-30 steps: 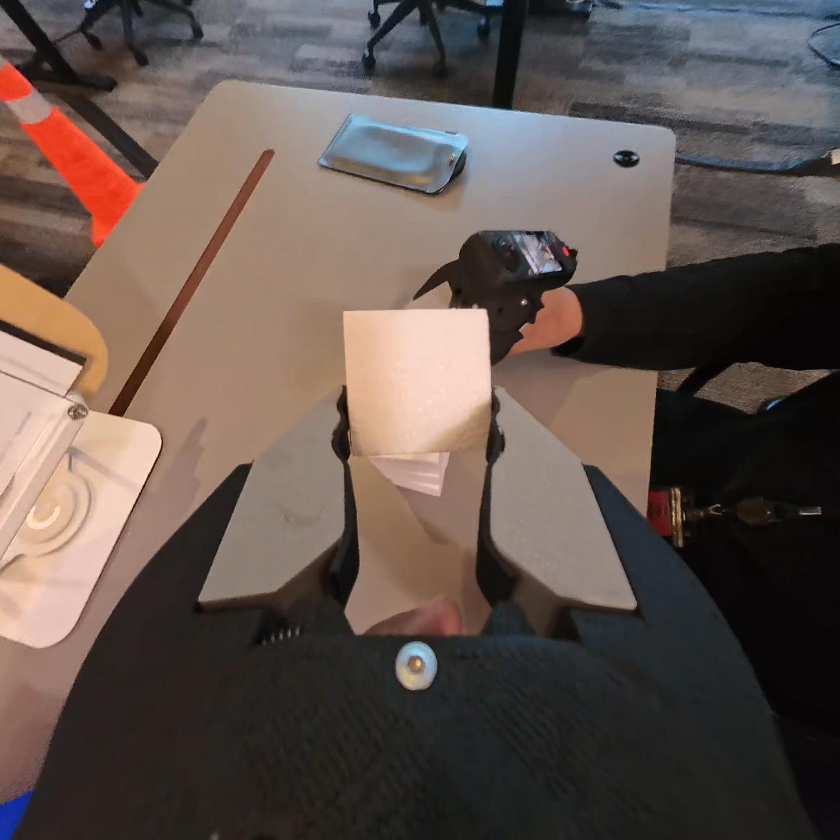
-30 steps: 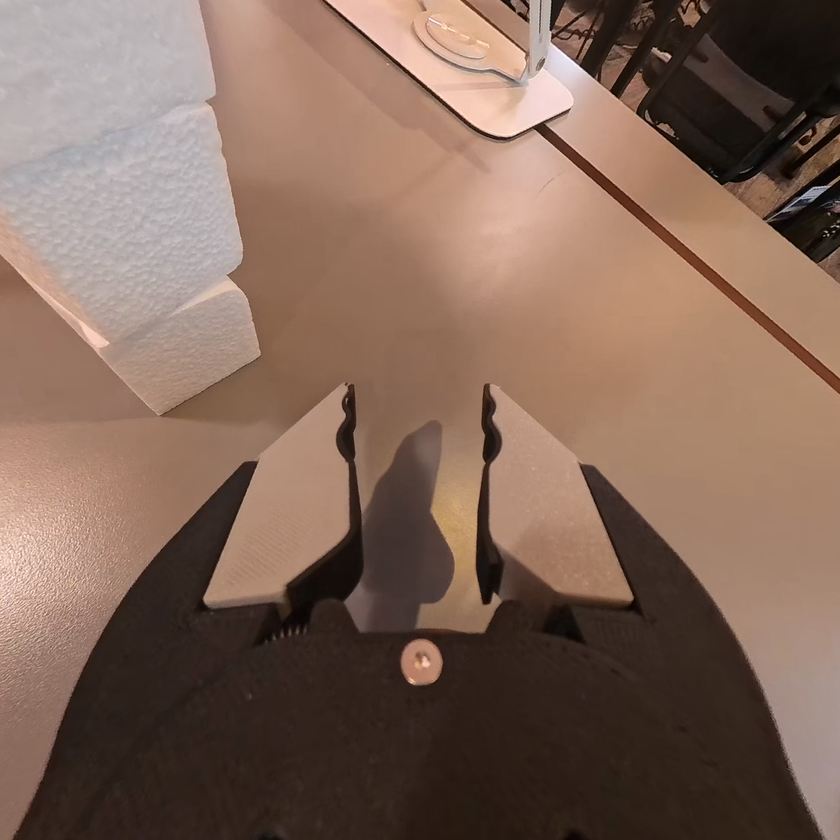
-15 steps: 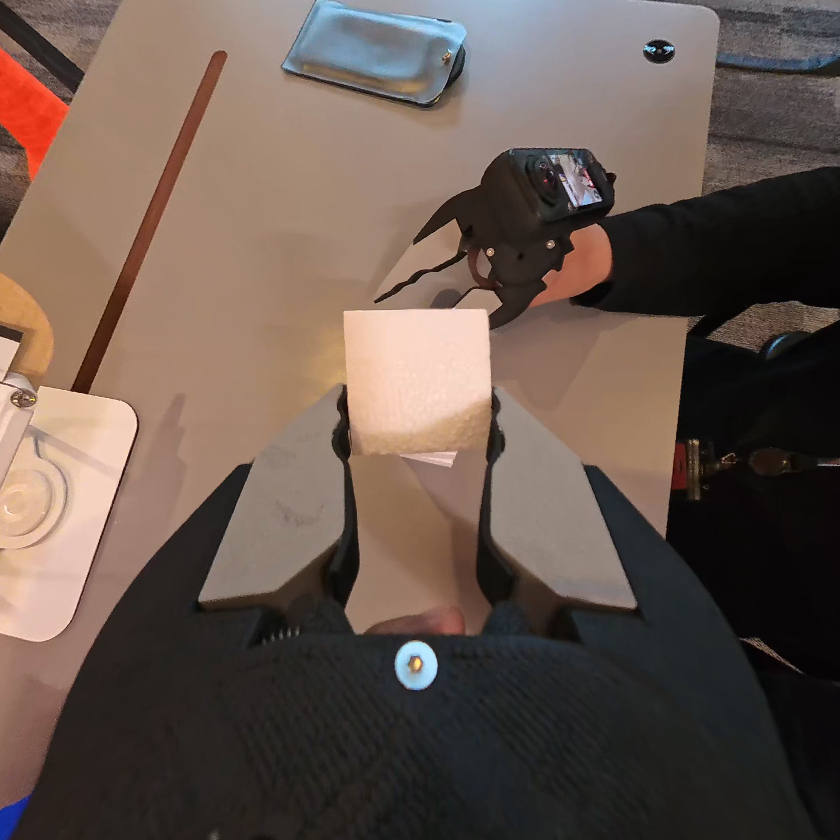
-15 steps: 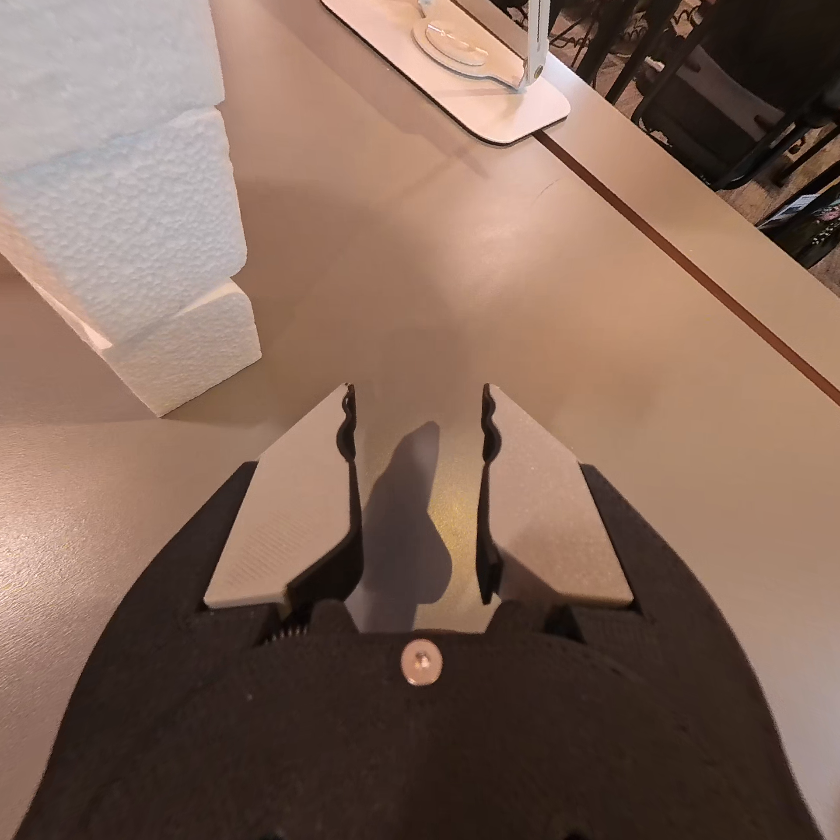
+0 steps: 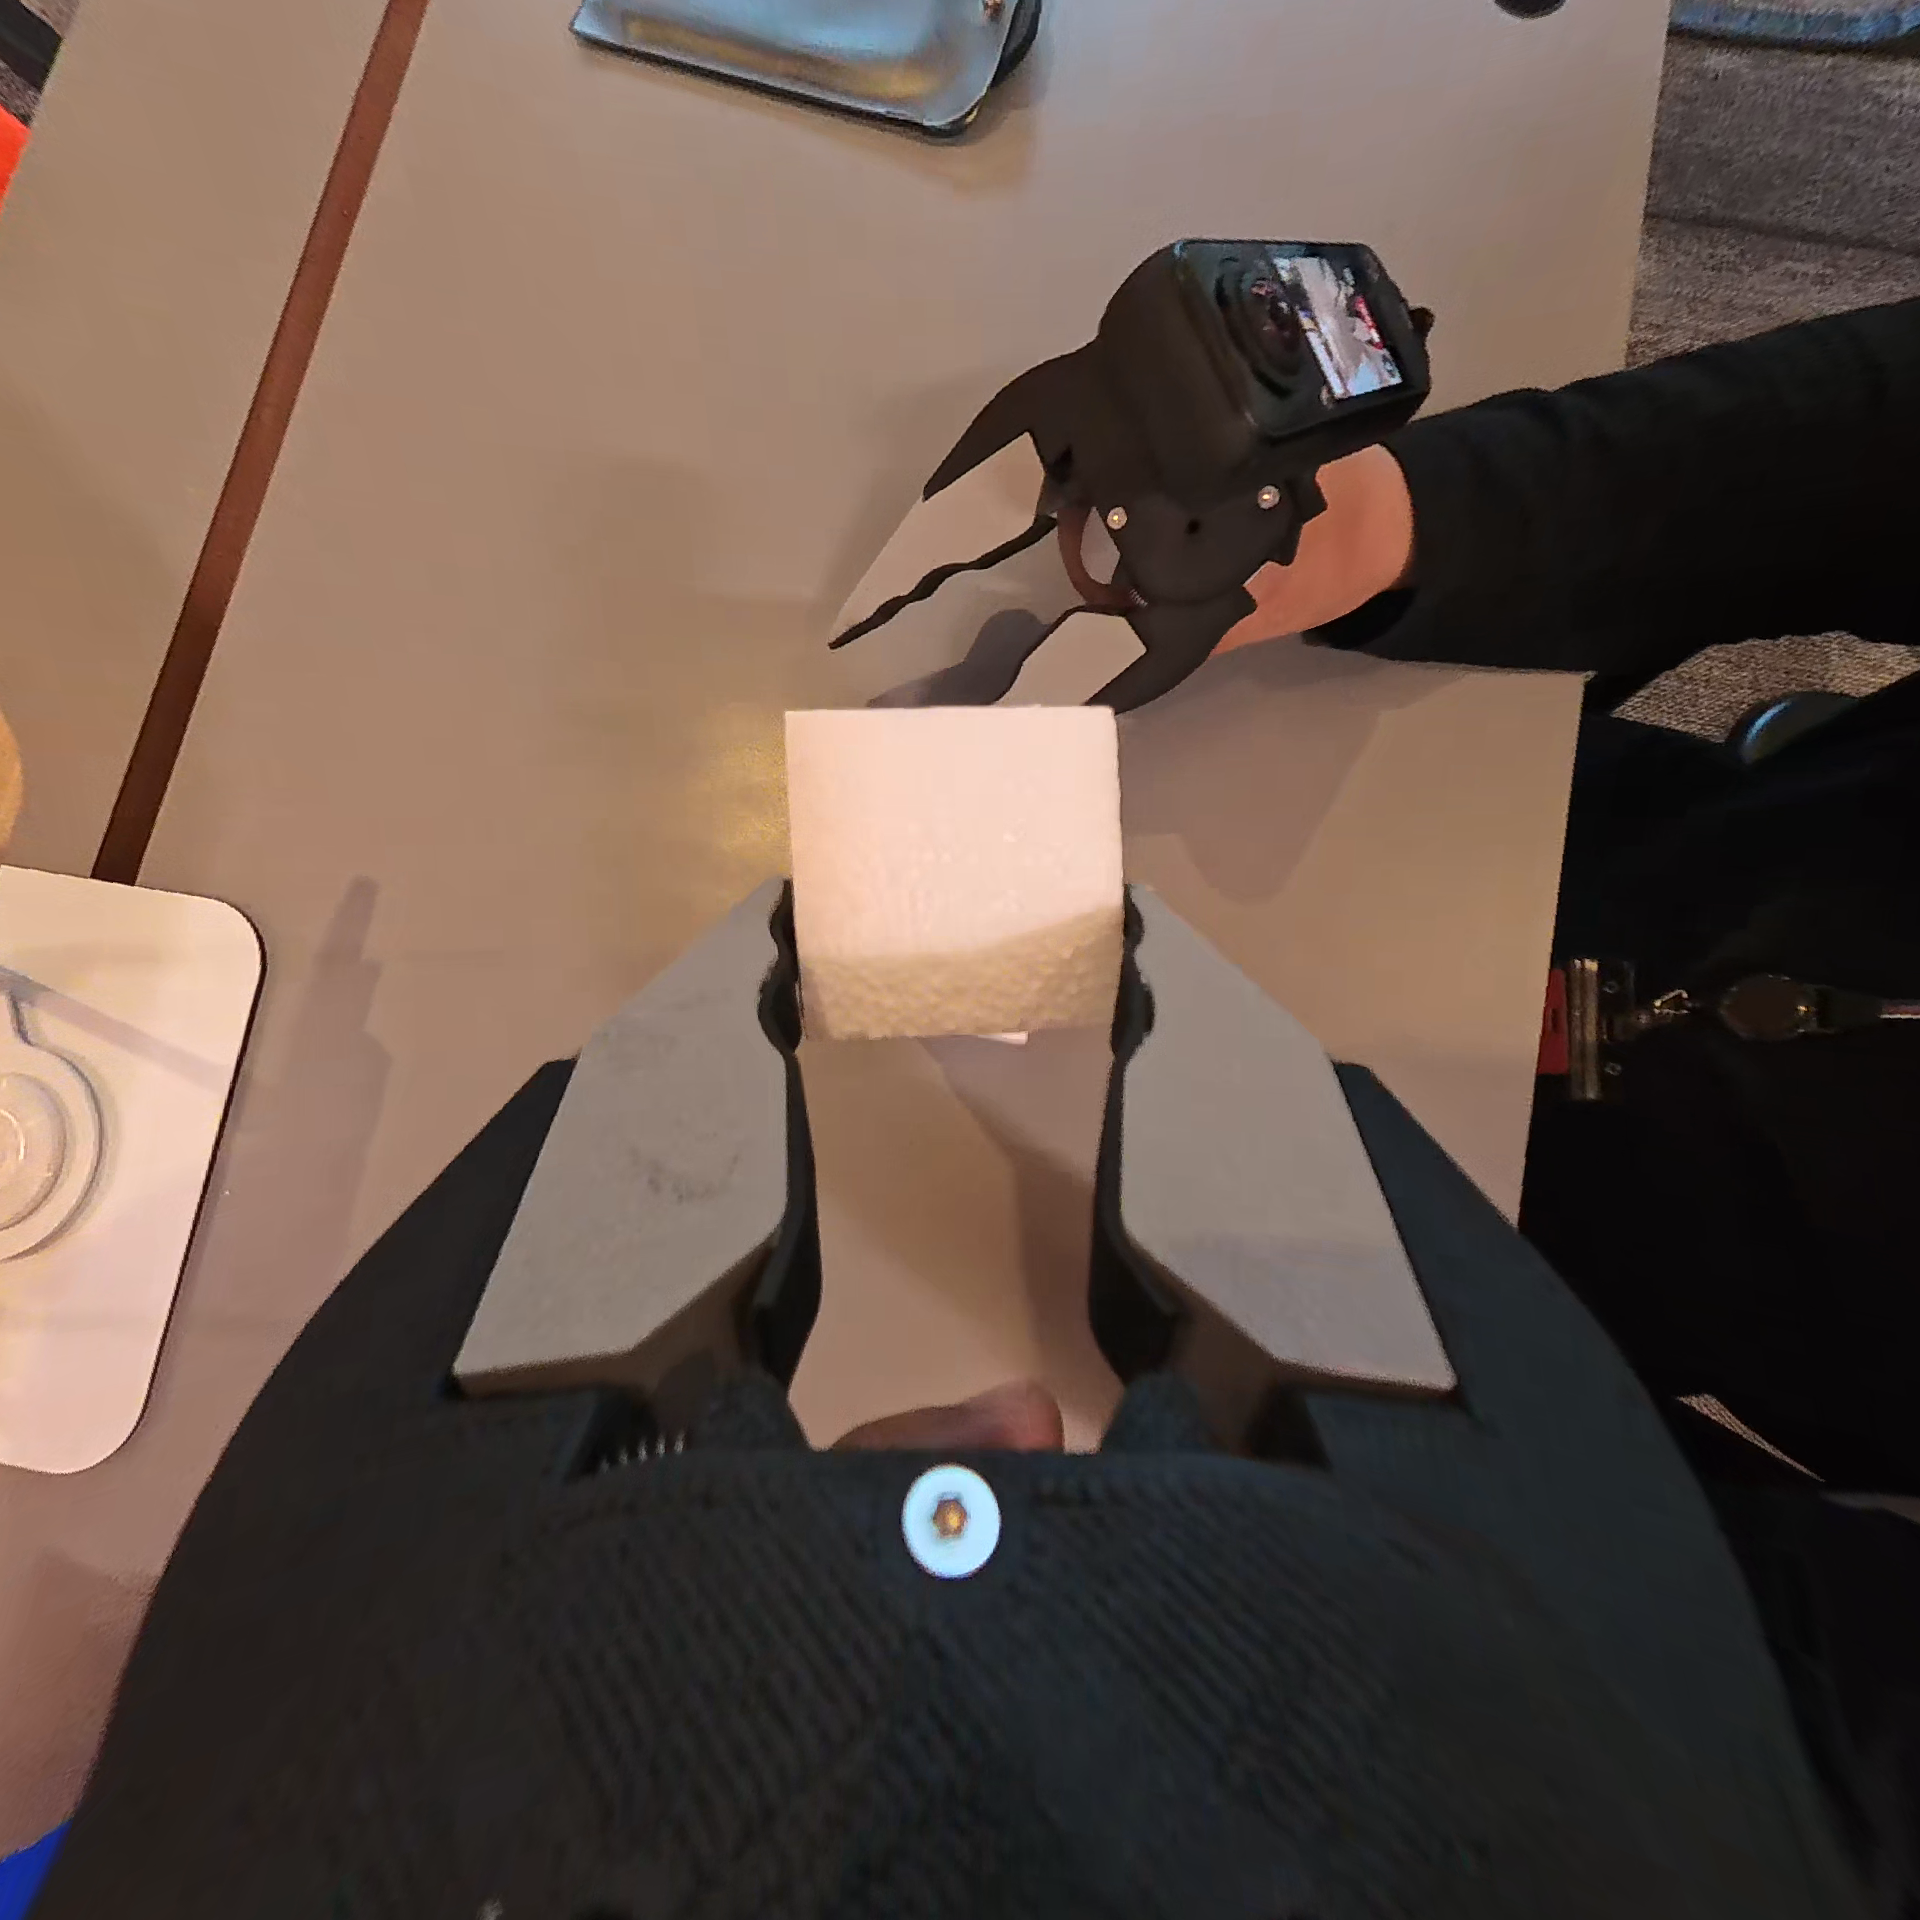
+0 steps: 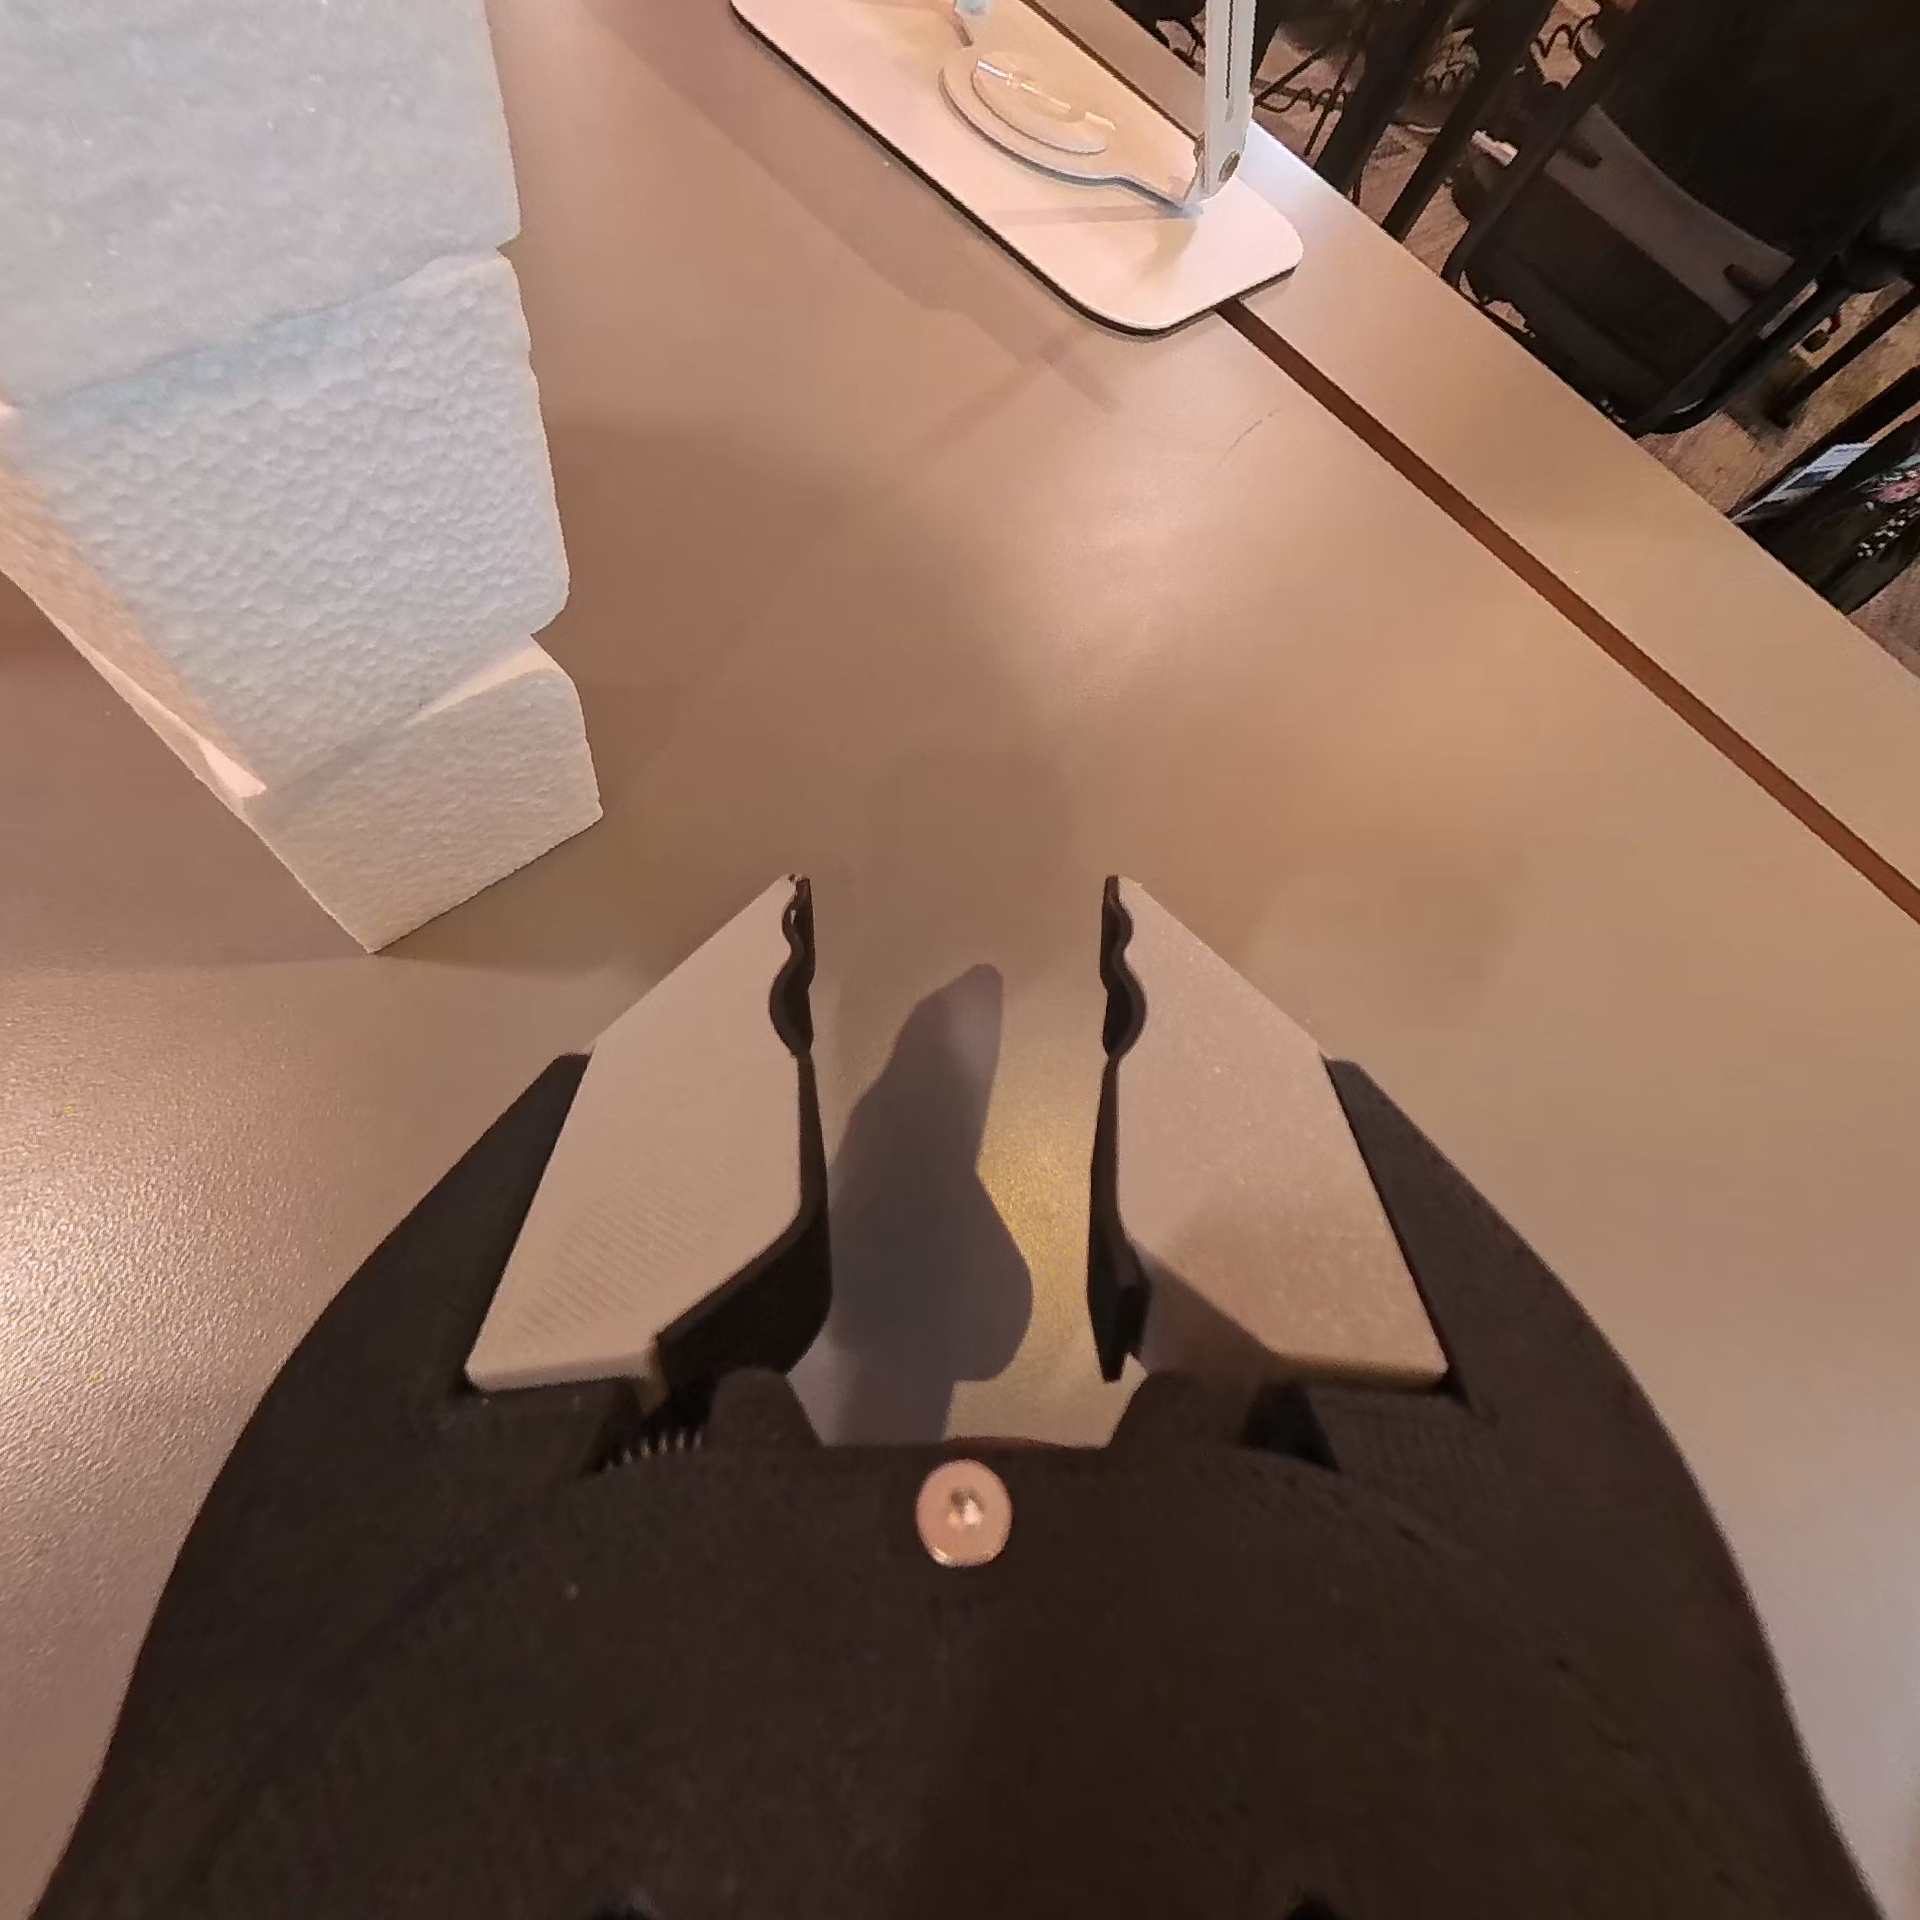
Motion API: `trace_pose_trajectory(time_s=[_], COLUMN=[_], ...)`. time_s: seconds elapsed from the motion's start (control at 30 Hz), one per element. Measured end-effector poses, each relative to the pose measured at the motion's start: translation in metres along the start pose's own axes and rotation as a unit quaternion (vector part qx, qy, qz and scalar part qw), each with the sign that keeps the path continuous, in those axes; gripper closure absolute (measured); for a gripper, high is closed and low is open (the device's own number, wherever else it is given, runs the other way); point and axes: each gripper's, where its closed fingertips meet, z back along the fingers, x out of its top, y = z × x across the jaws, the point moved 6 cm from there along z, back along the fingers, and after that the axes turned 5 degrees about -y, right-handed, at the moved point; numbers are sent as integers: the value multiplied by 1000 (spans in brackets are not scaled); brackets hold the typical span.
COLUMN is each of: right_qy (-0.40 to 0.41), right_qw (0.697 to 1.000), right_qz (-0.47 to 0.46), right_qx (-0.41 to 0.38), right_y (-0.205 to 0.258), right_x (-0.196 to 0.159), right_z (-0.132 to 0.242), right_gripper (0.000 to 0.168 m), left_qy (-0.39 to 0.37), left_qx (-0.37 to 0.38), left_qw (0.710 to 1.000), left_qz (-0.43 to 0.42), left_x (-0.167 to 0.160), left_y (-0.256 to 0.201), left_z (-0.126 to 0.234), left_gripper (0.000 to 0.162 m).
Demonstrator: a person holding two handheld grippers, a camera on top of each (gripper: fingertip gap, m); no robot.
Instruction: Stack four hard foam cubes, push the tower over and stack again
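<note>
My left gripper [image 5: 951, 966] is shut on a white foam cube [image 5: 951, 862] and holds it above the table, looking straight down. A sliver of another cube [image 5: 1006, 1036] shows just beneath it; the rest of the stack is hidden. In the right wrist view a skewed stack of three white foam cubes rises at the left: bottom [image 6: 447, 821], middle [image 6: 312, 499], top [image 6: 239, 135], which is cut off by the frame. My right gripper [image 6: 956, 914] is open and empty, low over the table to the right of the stack. It also shows in the left wrist view [image 5: 904, 665], beyond the held cube.
A white stand base [image 5: 94, 1174] lies at the left, also seen far in the right wrist view [image 6: 1091, 177]. A silver pouch [image 5: 800, 47] lies at the far end. A brown seam [image 5: 260, 416] crosses the grey table [image 5: 623, 468]. A black sleeve [image 5: 1662, 520] reaches in from the right. One gripper's finger ends stand about 20 cm off the other's.
My left gripper has carried the held cube forward and tilted down, so the lower cube is now almost fully covered. The right gripper has barely moved.
</note>
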Motion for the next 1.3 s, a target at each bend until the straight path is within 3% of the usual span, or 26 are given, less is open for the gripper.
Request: trace_pose_trajectory(time_s=[1.3], right_qy=[-1], right_qw=[1000], right_qz=[1], right_qx=[0], right_y=[0], right_x=[0], right_z=[1], right_gripper=[115], left_qy=[12], left_qx=[-32], left_qw=[999], left_qz=[6], left_x=[-4], left_y=[0], left_z=[-8], left_gripper=[103])
